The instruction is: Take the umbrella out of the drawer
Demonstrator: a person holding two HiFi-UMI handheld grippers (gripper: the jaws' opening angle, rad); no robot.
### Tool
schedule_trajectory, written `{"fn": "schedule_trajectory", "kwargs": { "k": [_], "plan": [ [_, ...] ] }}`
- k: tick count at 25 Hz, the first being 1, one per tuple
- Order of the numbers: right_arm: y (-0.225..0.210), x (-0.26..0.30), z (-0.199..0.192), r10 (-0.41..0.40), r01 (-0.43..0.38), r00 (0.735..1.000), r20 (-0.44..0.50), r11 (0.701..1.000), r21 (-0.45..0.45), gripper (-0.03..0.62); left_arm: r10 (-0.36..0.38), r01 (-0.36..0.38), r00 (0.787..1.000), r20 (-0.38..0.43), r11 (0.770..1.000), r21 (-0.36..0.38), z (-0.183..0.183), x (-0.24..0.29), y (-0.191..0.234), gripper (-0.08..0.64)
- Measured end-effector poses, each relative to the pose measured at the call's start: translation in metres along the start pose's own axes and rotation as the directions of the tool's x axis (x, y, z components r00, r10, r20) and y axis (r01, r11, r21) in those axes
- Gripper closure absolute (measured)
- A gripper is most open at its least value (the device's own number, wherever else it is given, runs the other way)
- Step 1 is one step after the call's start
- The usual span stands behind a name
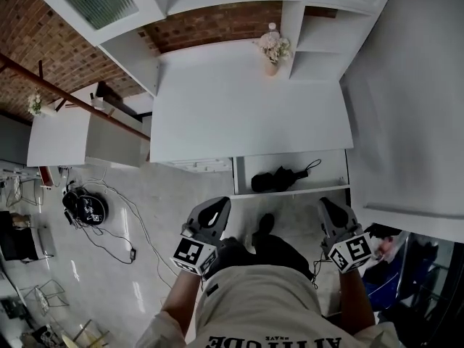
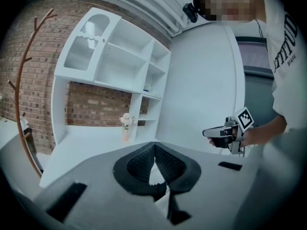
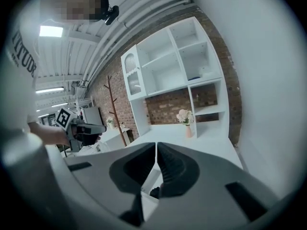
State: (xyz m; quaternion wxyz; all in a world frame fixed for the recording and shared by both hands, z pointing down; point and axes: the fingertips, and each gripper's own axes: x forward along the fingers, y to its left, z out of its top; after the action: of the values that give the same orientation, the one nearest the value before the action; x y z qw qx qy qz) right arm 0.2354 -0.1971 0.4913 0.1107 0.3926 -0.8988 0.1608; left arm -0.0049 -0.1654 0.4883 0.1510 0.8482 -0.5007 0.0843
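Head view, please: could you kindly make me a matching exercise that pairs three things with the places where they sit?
Things:
1. black folded umbrella
2. pink vase of pale flowers
3. round black device with cables

Places:
A. on the pale floor, at the left
B. inside the open white drawer
C. on the white desk top, beside the white shelves

Pairs: 1-B, 2-C, 3-A.

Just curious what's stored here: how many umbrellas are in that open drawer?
1. A black folded umbrella lies left of middle in the open drawer below the white desk. The drawer's back is hidden under the desk, so more may be there.
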Motion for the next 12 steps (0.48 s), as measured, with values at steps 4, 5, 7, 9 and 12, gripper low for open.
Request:
{"fn": "schedule_trajectory", "kwargs": {
  "k": [4,5,7,9,12],
  "plan": [
    [-0.008,0.014,-0.011,0.034,-0.035,0.999,-0.034,0.999,-0.016,0.563,0.017,-0.017,1.0,-0.019,1.0,-0.015,-0.008,0.008,0.002,0.535],
    [-0.009,0.017,-0.013,0.042,-0.043,0.998,-0.041,0.999,-0.019,0.563,0.02,-0.02,1.0,-0.023,1.0,-0.017,-0.01,0.009,0.002,0.535],
    [-0.011,0.023,-0.018,0.056,-0.057,0.997,-0.059,0.998,-0.025,0.563,0.024,-0.025,0.999,-0.029,1.0,-0.019,-0.012,0.012,0.004,0.535],
    [-0.012,0.032,-0.02,0.068,-0.071,0.995,-0.076,0.997,-0.039,0.563,0.025,-0.025,0.999,-0.031,0.999,-0.022,-0.014,0.015,0.008,0.535],
    [-0.012,0.045,-0.028,0.08,-0.086,0.991,-0.106,0.995,-0.049,0.563,0.021,-0.022,0.999,-0.036,0.999,-0.031,-0.018,0.02,0.017,0.535]
  ]
}}
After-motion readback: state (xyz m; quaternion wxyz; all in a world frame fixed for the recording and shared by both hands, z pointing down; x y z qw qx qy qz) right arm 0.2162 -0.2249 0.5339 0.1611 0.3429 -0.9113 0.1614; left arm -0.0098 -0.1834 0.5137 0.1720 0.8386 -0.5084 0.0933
